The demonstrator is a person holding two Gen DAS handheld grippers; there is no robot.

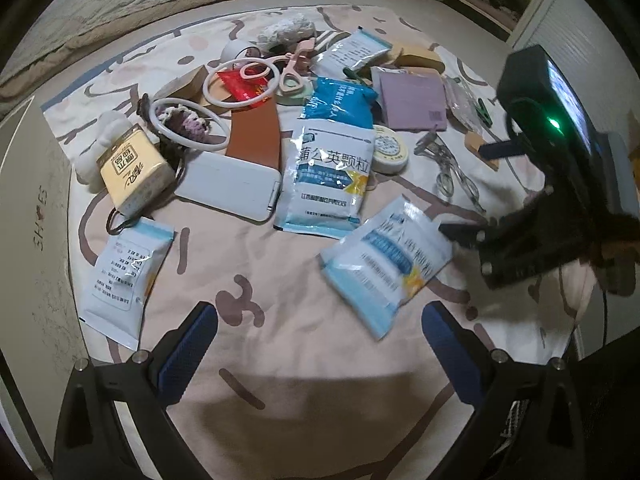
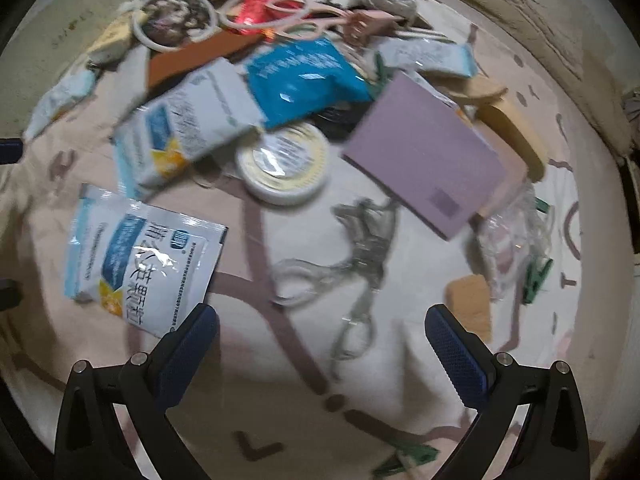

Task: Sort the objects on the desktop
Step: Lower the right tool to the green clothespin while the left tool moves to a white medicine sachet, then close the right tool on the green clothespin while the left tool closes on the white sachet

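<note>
Mixed small objects lie on a patterned cloth [image 1: 280, 344]. My left gripper [image 1: 320, 320] hangs open over bare cloth, nothing between its fingers. A white-and-blue sachet [image 1: 384, 264] lies ahead to its right, blurred, with the right gripper's body [image 1: 532, 236] at its edge. In the right wrist view my right gripper [image 2: 320, 320] is open and empty; that sachet [image 2: 140, 264] lies just left of its left finger. A metal eyelash curler [image 2: 352, 264] lies ahead between the fingers. Further sachets [image 1: 328, 176] [image 1: 120, 276], a blue packet [image 1: 340, 100] and a round tin [image 2: 284, 160] lie around.
A white power bank [image 1: 228, 184], yellow tissue pack [image 1: 132, 168], brown leather piece [image 1: 256, 132], white rings [image 1: 188, 128], pink curler [image 1: 296, 68] and purple notepad [image 2: 424, 160] crowd the far half. Green clips [image 2: 536, 276] and a tan sponge [image 2: 470, 304] lie right. A box [image 1: 32, 220] borders the left.
</note>
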